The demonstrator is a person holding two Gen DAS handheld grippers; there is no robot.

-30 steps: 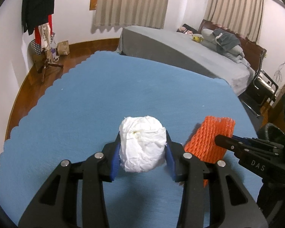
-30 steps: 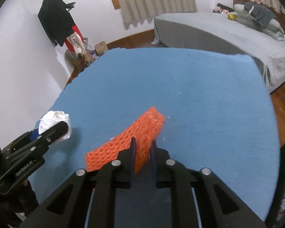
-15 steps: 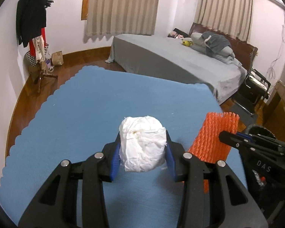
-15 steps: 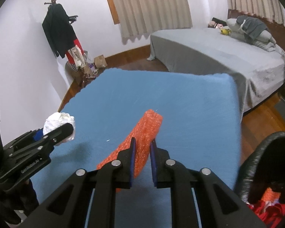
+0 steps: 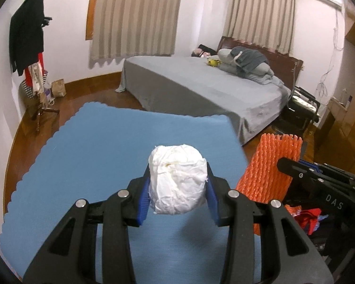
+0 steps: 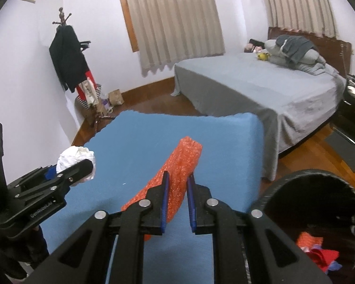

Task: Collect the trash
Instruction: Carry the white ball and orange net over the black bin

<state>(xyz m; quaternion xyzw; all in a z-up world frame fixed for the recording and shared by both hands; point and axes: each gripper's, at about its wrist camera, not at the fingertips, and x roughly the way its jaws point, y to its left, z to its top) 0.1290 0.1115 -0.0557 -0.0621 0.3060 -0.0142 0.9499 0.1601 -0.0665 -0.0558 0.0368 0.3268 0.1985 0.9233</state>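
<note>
While the left gripper [image 5: 177, 187] clamps a white paper wad [image 5: 177, 179], the right gripper [image 6: 177, 189] pinches orange foam netting [image 6: 177, 168] — both above the blue mat [image 5: 87, 156], beside a black bin [image 6: 319, 177].

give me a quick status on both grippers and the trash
Left gripper shut on white paper wad. Right gripper shut on orange foam net. Both lifted off blue mat. Black bin at right, nothing in the way.

Both grippers: black plastic frames with triangular cutouts, silver round screw heads on the linkages, blue ribbed pads on the fingers. Left gripper [image 5: 177, 184] side reads "GenRobot.AI"; right gripper [image 6: 177, 189] side reads "DAS".
</note>
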